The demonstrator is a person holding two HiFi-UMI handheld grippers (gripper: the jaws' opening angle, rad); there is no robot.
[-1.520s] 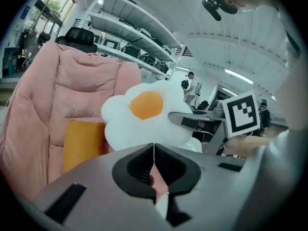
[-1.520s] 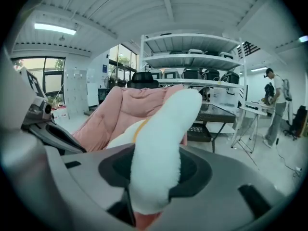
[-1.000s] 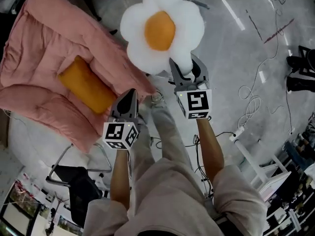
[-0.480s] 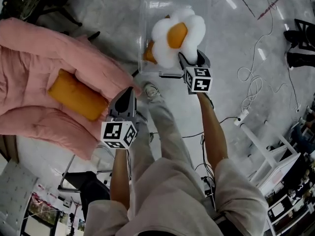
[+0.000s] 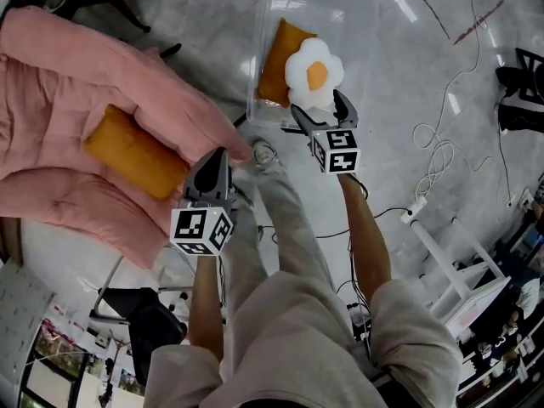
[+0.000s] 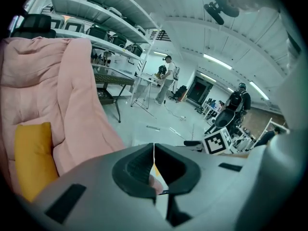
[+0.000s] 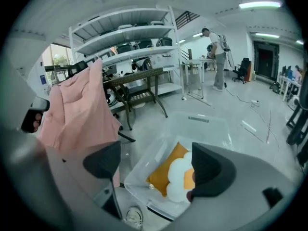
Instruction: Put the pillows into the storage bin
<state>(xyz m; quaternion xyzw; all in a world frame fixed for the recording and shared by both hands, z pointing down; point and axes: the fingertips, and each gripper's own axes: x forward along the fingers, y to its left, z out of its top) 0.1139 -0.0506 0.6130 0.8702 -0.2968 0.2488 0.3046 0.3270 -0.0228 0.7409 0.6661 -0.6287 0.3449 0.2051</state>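
Grey floor (image 5: 425,83), bare concrete with loose cables at the right. Pink padded chair (image 5: 59,66), thickly quilted, at the left of the head view. Storage bin (image 5: 348,19), clear plastic, lid off, standing on the floor beside the chair and ahead of the person's feet. First orange pillow (image 5: 136,151), oblong, lying on the chair seat, outside the bin. Second orange pillow (image 5: 276,58), inside the bin, leaning against its left wall. Fried-egg pillow (image 5: 314,73), white with an orange centre, inside the bin, resting on the second orange pillow. Right claw (image 5: 321,107), at the near edge of the bin, angled down; its jaws have just been opening and now stand wide apart, with the fried-egg pillow below them but not pressed by either jaw. Left claw (image 5: 219,155), near the front edge of the chair, jaws closed together on nothing.
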